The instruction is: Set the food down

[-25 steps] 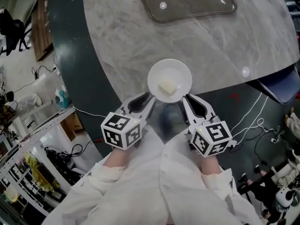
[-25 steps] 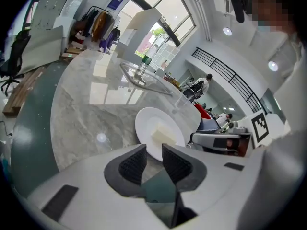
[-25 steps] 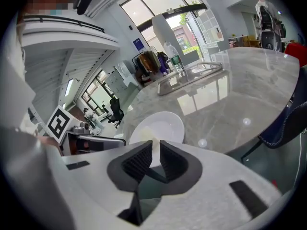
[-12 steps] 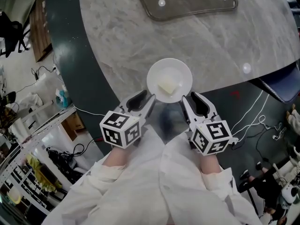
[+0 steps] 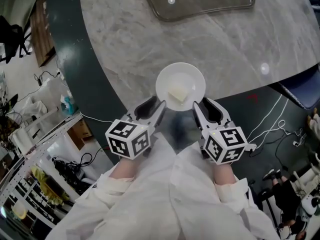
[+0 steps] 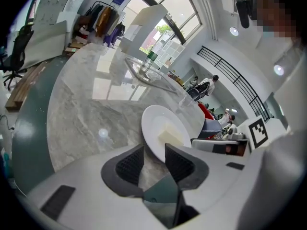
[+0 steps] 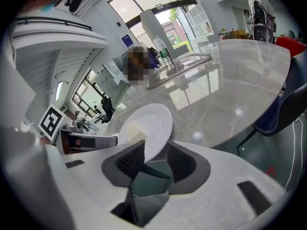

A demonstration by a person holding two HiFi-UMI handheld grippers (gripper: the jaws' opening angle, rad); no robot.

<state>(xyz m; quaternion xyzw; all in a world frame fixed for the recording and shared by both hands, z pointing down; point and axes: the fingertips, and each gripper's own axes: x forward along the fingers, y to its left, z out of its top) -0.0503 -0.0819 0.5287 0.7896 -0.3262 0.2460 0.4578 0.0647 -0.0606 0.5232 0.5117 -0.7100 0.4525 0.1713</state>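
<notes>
Surface (image 5: 150, 49): round grey marble, with a clear tray (image 5: 200, 4) on its far side, well apart from the work. Plate (image 5: 192, 79): white, apparently resting flat on the surface close to its near edge. Food (image 5: 177, 93): one pale block lying on the plate, slightly toward the person. Judgement: the set-down looks done, as plate and food sit on the surface; what is left is to draw both tools back off the rim. Left tongs (image 6: 154, 150): jaws have just been opening and now stand wide apart, with the plate's near-left rim between the pads and a gap showing, so no clamp. Right tongs (image 7: 154, 150): same, jaws just opened wide, near-right rim between the pads, not pressed. Neither holds anything.
</notes>
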